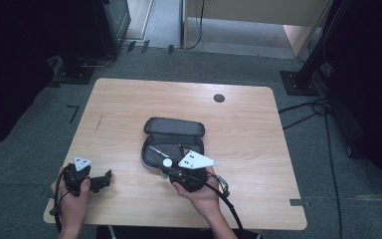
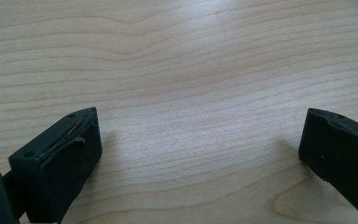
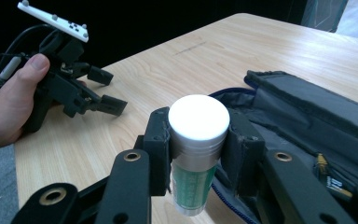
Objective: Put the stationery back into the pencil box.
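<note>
right gripper (image 3: 198, 154): jaws clamped on white-capped clear cylindrical tube with green label (image 3: 197, 140), held upright at near edge of open dark grey fabric zip case (image 1: 173, 137) | left gripper (image 2: 200, 154): jaws wide apart, empty, over light wooden table (image 1: 129, 99)

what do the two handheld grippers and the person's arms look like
Both the left gripper and the right gripper are black, each with two blocky jaws, round holes in the linkage, a trailing black cable and a pale three-cornered plate with dark dots on top. The forearms are bare, no sleeves visible.

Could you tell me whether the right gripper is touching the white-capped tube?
Touching: in the right gripper view, the right gripper clamps the white-capped tube on both sides.
</note>
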The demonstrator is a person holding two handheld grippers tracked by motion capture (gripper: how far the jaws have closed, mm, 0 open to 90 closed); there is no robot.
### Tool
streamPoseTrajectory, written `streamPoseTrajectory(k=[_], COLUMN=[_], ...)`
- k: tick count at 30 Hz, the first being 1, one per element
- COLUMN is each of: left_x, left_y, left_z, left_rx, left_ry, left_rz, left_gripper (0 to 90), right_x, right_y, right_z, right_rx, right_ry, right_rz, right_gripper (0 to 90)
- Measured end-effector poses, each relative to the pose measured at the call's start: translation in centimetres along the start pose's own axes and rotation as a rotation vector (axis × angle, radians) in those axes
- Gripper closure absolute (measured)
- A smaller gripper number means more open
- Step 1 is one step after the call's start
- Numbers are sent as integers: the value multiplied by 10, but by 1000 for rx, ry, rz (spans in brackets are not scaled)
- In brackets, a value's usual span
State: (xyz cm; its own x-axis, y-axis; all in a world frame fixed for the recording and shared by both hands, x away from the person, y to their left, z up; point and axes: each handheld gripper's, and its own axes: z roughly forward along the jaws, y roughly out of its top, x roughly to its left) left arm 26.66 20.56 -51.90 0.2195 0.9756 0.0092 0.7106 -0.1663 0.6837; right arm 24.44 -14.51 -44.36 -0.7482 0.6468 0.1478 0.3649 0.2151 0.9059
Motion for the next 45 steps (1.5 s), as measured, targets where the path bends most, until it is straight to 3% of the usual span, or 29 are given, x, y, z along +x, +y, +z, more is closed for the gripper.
streamPoseTrajectory(k=[28, 45], left_x=[0, 0], left_y=[0, 0], left_z=[0, 0], left_rx=[0, 0], left_ry=[0, 0], left_rz=[0, 0], left_gripper=[0, 0], right_x=[-24, -45], right_y=[12, 3], right_z=[-16, 1], right_rx=[-52, -28], right_ry=[-87, -158], right_rz=[26, 40], right_gripper=[655, 656])
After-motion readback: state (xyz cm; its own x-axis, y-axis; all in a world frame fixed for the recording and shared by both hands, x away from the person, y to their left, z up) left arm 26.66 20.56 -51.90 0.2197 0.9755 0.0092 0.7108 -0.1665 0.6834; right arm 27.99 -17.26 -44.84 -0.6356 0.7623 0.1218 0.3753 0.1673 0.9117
